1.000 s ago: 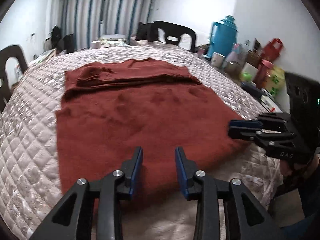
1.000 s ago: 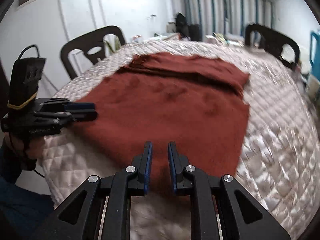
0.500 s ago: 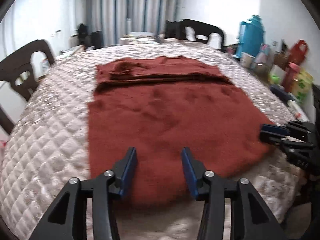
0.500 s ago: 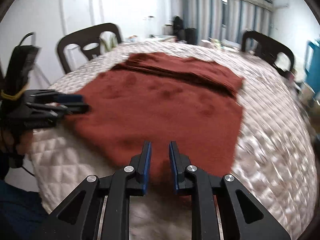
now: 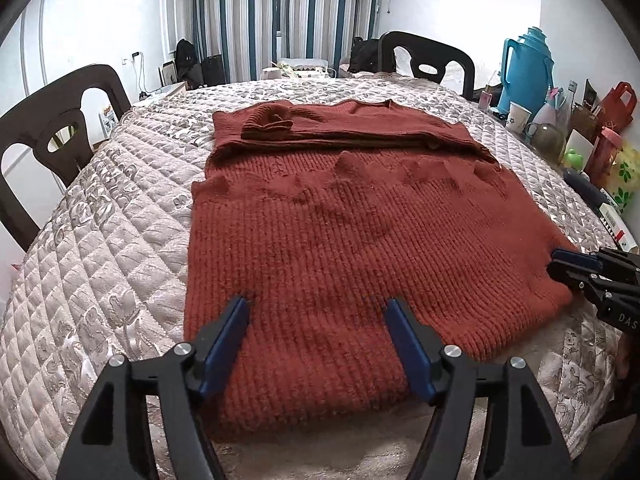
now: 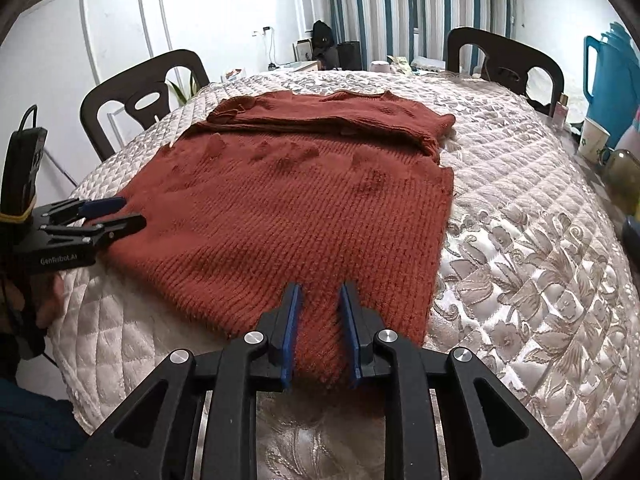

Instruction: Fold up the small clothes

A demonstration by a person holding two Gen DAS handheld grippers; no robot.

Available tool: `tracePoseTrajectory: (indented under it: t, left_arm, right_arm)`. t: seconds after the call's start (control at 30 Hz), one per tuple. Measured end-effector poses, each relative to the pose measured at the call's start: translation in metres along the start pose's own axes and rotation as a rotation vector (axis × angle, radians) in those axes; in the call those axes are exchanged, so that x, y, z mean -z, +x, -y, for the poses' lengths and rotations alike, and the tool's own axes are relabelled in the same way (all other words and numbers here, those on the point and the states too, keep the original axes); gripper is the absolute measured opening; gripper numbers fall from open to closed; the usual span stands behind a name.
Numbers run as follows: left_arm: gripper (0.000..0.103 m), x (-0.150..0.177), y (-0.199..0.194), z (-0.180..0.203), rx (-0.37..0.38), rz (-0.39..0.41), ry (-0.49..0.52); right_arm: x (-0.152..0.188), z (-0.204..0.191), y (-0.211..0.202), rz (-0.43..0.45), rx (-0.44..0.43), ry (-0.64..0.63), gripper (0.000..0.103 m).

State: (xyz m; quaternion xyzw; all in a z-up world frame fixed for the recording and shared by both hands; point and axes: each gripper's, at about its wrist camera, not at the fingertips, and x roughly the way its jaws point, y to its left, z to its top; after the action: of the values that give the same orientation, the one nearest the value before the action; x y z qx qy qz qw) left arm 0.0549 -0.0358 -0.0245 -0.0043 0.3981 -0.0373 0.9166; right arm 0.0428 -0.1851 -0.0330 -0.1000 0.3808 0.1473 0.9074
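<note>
Moved in closer to the sweater point(image 5: 352, 248) than a second ago, left gripper point(image 5: 316, 344) spread wider now, fingers far apart over the near hem. Spread flat on the quilt point(image 5: 100, 248), sleeves folded at the far end. Soft, floppy, probably a bit heavy; best pinched at near corners. Right gripper point(image 6: 318, 320) slightly apart, holding nothing.

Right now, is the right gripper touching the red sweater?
Cannot tell. In the right wrist view the right gripper has its jaws open over the red sweater's near hem, but neither view shows contact or a gap plainly.
</note>
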Motion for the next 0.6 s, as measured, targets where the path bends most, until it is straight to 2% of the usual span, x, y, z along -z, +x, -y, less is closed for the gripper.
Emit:
tracePoseTrajectory:
  t: [0.43, 0.6]
  left_arm:
    - [0.075, -0.002, -0.001, 0.000, 0.002, -0.008, 0.004]
    - [0.075, 0.000, -0.006, 0.000, 0.009, -0.003, -0.005]
  right_arm:
    - [0.000, -0.007, -0.002, 0.002, 0.034, -0.030, 0.022]
    - [0.000, -0.010, -0.012, 0.031, 0.023, -0.021, 0.022]
